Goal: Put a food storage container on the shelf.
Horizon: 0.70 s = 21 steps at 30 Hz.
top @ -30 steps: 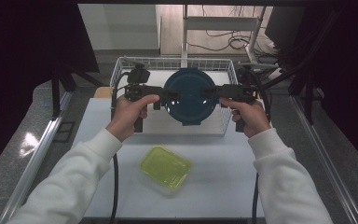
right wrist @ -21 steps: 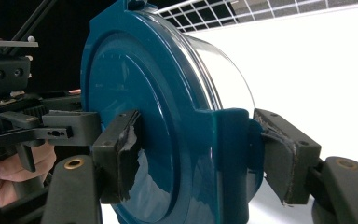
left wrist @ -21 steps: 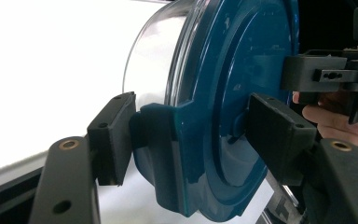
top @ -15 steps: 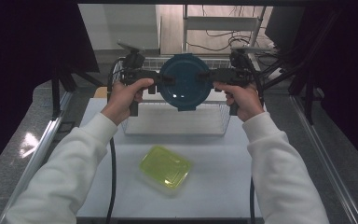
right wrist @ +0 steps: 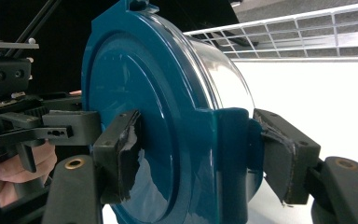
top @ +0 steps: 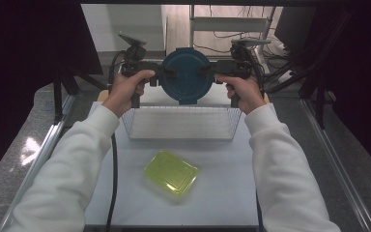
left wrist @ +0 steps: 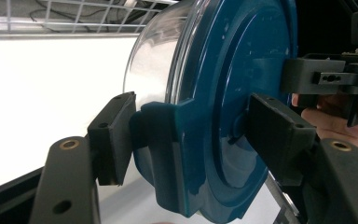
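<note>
- Standing on a floor of grey stone, the white table (top: 222, 193) carries a wire basket and a small green box, with dark stands and cables crowding its far edge.
- Two white sleeves come in from the near edge of the table, one along each side, and each hand grips a black gripper handle.
- A wire basket (top: 181, 123) sits on the far half of the table, its long side square to the person; its floor shows bare in the high view.
- A round container with a blue lid (top: 186, 76) is held in the air above the far rim of the basket, tipped on edge so the lid faces the person and the clear bowl (left wrist: 156, 60) points away.
- A yellow-green box (top: 170, 172) lies flat on the table near its middle, on the near side of the basket and well apart from it.
- The left gripper (top: 160, 76) pinches the lid's left latch tab, one pad on each face.
- The right gripper (top: 211, 75) clamps the opposite tab the same way.
</note>
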### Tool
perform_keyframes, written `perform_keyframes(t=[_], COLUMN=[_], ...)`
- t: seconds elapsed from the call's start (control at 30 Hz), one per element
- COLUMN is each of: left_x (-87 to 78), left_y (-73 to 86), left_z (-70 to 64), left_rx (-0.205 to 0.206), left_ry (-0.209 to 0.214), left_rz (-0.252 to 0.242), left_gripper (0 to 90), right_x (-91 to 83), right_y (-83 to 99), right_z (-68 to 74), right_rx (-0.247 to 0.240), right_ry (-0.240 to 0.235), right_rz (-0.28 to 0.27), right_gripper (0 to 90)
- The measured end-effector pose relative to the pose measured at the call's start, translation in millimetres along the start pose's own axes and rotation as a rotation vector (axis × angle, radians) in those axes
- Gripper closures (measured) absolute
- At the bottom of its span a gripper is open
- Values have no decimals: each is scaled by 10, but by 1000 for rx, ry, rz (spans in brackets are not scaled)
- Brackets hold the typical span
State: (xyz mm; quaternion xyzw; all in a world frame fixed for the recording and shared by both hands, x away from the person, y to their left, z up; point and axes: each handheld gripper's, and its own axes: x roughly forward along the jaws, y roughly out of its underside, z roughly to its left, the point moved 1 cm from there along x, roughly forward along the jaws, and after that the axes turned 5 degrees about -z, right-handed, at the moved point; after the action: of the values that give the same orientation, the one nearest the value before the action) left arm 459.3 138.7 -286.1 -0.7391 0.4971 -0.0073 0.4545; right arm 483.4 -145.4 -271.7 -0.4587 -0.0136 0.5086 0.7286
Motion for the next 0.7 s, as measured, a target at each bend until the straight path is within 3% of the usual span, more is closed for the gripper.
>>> perform_keyframes(t=[0.17,0.4,0.7], left_x=[97,186,280], left_y=[-17,-26,-79], left_z=[139,230,344], left_rx=[-21,-51,-130], left_ry=[0,3,16], left_rz=[12,12,-15], left_gripper=[349,349,349], right_x=[123,222,301], right_y=[-13,-21,-67], right_z=[-104,-230,-354], right_rx=[31,72,142], right_ry=[8,10,4], right_rz=[10,26,30], right_gripper=[348,350,351])
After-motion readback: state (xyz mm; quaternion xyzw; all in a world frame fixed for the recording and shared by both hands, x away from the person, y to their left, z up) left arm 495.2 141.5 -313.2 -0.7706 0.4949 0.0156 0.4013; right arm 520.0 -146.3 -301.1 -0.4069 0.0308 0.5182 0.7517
